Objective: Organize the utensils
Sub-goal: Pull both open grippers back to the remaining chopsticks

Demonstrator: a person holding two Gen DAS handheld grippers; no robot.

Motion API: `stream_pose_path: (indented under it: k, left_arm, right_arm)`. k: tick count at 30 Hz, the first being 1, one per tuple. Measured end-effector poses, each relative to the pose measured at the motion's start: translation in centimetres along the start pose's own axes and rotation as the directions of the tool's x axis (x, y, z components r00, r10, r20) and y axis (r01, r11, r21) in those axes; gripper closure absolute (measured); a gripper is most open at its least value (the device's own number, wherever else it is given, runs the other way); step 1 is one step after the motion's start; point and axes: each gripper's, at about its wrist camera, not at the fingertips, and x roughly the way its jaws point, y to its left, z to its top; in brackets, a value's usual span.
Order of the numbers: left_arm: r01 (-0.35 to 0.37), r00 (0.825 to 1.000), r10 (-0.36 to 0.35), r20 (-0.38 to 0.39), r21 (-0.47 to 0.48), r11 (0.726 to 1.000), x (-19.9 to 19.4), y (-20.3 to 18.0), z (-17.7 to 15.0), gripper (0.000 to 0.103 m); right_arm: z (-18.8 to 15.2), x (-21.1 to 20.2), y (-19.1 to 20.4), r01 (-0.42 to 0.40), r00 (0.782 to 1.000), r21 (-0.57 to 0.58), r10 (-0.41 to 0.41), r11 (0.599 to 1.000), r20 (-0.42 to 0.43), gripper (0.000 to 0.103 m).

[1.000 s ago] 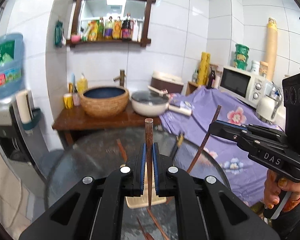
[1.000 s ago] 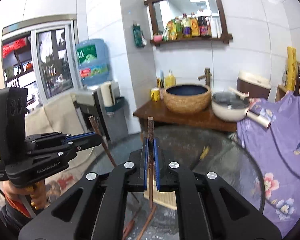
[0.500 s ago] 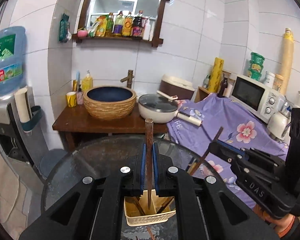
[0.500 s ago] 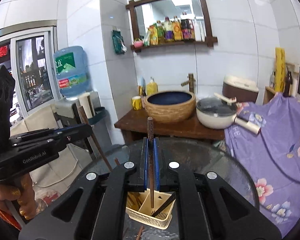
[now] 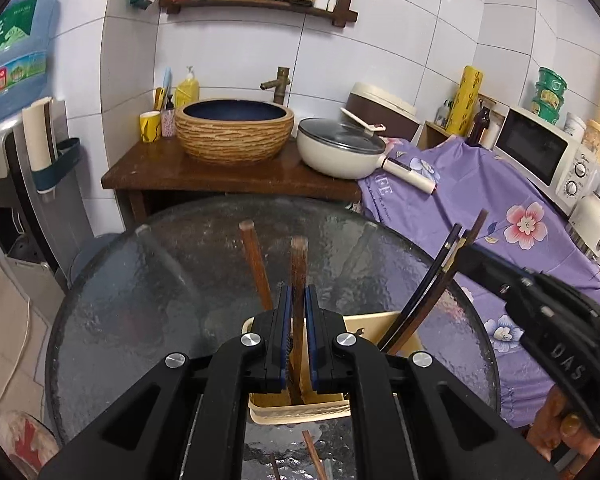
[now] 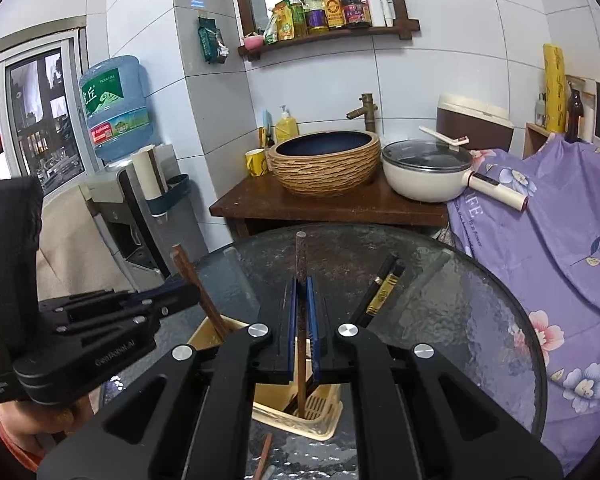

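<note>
Leaning brown wooden chopsticks (image 5: 255, 268) and black chopsticks (image 6: 380, 292) crowd the cream plastic utensil basket (image 6: 300, 416), while the round frosted-glass table (image 5: 159, 280) lies open around it.

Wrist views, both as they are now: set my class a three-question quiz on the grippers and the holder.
1. True or false: the left gripper is open and holds nothing.
2. What does the holder stand on? A wooden counter; B glass table; C purple cloth.
3. Fill in: the right gripper is shut on a brown ____.

Key: 1 false; 2 B; 3 chopstick.
</note>
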Motion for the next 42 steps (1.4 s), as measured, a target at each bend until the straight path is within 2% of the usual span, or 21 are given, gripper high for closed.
stream_pose_path:
  k: [3,5,7,8,9,13,17,19,21,24,29,34,36,42]
  left_arm:
    - [0.013,1.0,-0.013,0.001,-0.008,1.0,0.2,0.1,-0.5,0.096]
    - [0.01,1.0,-0.01,0.016,0.0,1.0,-0.3,0.0,-0.9,0.083]
    - [-0.006,0.999,0.005,0.042,0.013,1.0,-0.9,-0.1,-1.3,0.042]
    - [-0.021,0.997,0.02,0.072,0.024,0.999,-1.7,-0.2,-1.9,0.037]
    - [-0.033,0.996,0.03,0.088,0.031,0.999,-2.2,-0.3,-2.3,0.033]
    - [-0.068,0.993,0.061,0.103,0.059,0.996,-3.7,-0.1,-5.3,0.022]
    - [-0.085,0.995,0.082,0.057,0.041,0.996,-4.0,1.1,-9.0,0.022]
    - [-0.1,0.995,0.099,0.028,0.043,0.994,-3.6,1.6,-10.6,0.023]
    - [-0.111,0.994,0.112,-0.009,0.049,0.993,-2.9,1.9,-12.4,0.025]
    - [-0.116,0.99,0.118,-0.071,0.038,0.993,-2.1,2.7,-15.0,0.035]
    - [-0.111,0.98,0.108,-0.165,-0.008,0.994,-1.0,4.1,-18.9,0.05]
    - [-0.102,0.967,0.09,-0.24,-0.039,0.994,0.0,4.8,-22.1,0.063]
    - [-0.098,0.966,0.083,-0.245,-0.049,0.994,-0.1,5.0,-22.6,0.063]
    - [-0.098,0.969,0.083,-0.231,-0.055,0.994,-0.7,5.0,-22.8,0.064]
  right_arm:
    - [-0.1,0.0,-0.2,-0.006,1.0,0.006,0.006,1.0,0.005,0.097]
    - [-0.1,-0.3,-0.5,-0.014,1.0,0.008,0.014,1.0,0.011,0.093]
    - [-0.5,-1.2,-0.7,-0.004,0.999,0.009,0.004,1.0,0.043,0.068]
    - [-0.7,-1.9,-0.8,0.002,0.998,0.015,-0.003,1.0,0.068,0.037]
    - [-1.1,-2.7,-0.9,0.006,0.995,0.024,-0.009,1.0,0.103,0.029]
    - [-3.2,-5.0,-0.1,0.046,0.99,-0.009,-0.044,0.999,0.135,0.029]
    - [-6.4,-6.5,1.2,0.044,0.991,-0.07,-0.034,0.997,0.131,0.029]
    - [-8.4,-6.5,2.1,0.05,0.994,-0.113,-0.039,0.992,0.099,0.029]
    - [-10.8,-5.6,2.9,0.042,0.999,-0.145,-0.037,0.989,0.034,0.029]
    - [-13.8,-4.0,3.1,0.035,0.997,-0.158,-0.045,0.987,-0.062,0.03]
    - [-19.0,-1.3,3.0,-0.003,0.973,-0.103,-0.021,0.995,-0.23,0.036]
    - [-21.7,0.5,4.1,-0.027,0.949,-0.084,-0.001,0.996,-0.314,0.05]
    - [-22.2,1.1,4.4,-0.026,0.944,-0.082,-0.003,0.996,-0.329,0.055]
    - [-22.0,2.9,5.4,-0.015,0.938,-0.087,-0.017,0.996,-0.346,0.06]
